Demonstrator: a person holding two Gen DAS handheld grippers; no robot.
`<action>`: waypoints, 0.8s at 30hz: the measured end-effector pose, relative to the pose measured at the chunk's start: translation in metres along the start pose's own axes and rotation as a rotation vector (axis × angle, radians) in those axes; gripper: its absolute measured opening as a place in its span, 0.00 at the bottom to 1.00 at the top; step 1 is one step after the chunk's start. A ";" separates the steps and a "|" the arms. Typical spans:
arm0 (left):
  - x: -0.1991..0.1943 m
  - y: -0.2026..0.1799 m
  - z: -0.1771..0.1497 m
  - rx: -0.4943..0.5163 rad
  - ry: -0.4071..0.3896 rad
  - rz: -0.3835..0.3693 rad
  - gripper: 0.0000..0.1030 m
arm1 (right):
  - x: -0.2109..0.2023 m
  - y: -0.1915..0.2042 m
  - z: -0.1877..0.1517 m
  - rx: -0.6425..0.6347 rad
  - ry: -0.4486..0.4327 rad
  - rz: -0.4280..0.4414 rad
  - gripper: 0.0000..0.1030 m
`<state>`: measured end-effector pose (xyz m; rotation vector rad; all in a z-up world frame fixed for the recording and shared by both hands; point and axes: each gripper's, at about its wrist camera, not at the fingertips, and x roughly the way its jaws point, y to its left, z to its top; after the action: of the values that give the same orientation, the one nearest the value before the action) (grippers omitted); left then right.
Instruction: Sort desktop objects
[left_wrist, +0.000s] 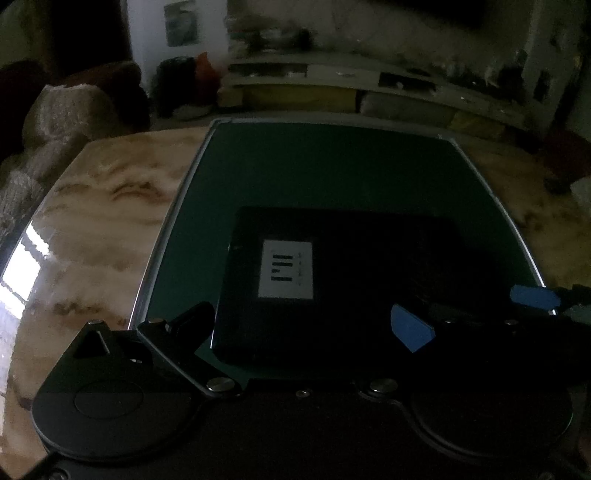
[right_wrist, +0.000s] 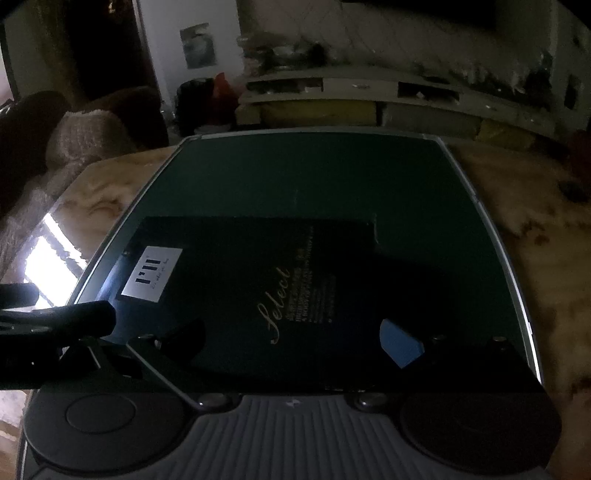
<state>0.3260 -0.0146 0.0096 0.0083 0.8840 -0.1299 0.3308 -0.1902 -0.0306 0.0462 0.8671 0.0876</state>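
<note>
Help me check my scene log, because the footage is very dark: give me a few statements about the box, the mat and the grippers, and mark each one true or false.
1. The black box lies flat on the green mat. True.
2. The box carries a white label with dark bars. True.
3. The gold script on the box reads "Premium". False: it reads "Select".
4. The mat lies on a plain white table. False: the table is glossy marble in tan and brown.
5. The left gripper and the right gripper are both open, fingers spread over the box. True.
</note>
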 end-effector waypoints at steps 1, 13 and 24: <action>0.001 0.000 0.001 0.001 -0.001 0.001 1.00 | 0.001 0.000 0.001 -0.005 0.000 -0.005 1.00; 0.009 -0.004 0.022 -0.004 -0.008 0.004 1.00 | 0.007 -0.007 0.018 0.003 0.004 -0.016 1.00; -0.025 -0.008 -0.008 0.030 -0.013 0.004 1.00 | -0.030 0.003 -0.015 -0.014 0.027 -0.003 1.00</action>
<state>0.3029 -0.0195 0.0244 0.0372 0.8694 -0.1389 0.2998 -0.1904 -0.0174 0.0308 0.8938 0.0921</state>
